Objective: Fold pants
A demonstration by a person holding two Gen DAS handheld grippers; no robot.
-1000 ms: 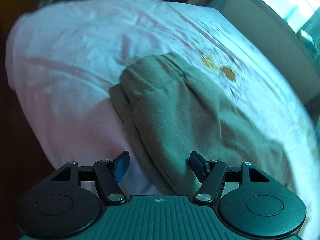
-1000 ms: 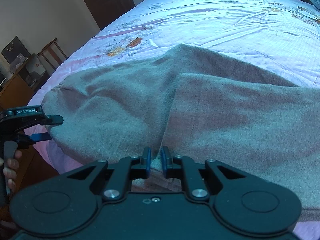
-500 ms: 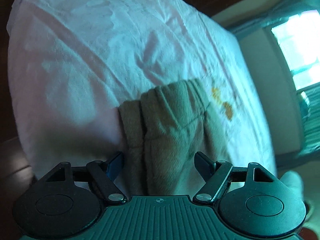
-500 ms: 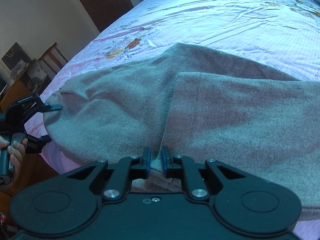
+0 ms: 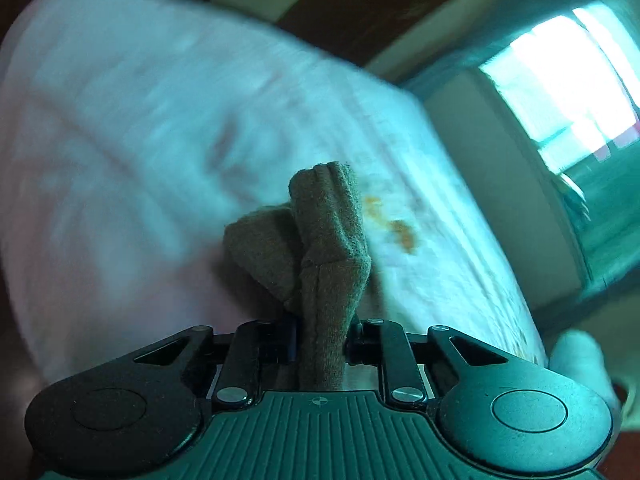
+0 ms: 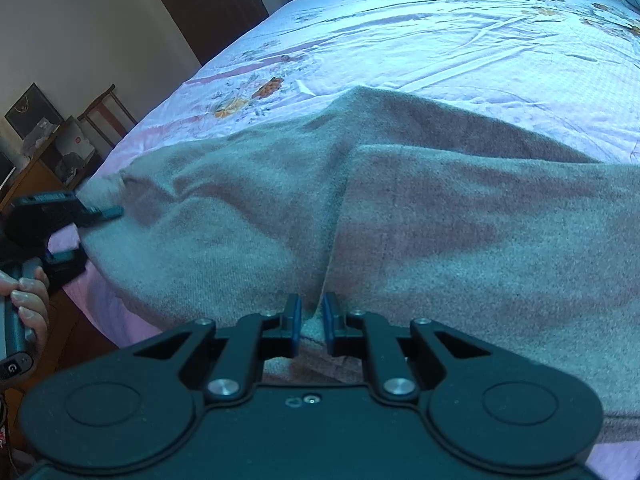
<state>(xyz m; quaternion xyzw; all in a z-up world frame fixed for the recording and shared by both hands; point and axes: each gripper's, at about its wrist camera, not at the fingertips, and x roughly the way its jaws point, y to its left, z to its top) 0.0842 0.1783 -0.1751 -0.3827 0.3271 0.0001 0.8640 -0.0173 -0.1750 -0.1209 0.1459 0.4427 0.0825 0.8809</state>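
Grey pants (image 6: 440,220) | left gripper (image 5: 320,340) clamped on cuff | right gripper (image 6: 311,320) pinching hem

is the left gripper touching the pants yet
Touching. In the left wrist view the left gripper has its jaws pressed on a bunched fold of the pants, with no gap either side.

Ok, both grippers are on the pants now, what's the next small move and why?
Probably lift both ends together and carry them across to fold. The left gripper pinches a bunched end of the pants, and the right gripper clamps their near edge on the bed.
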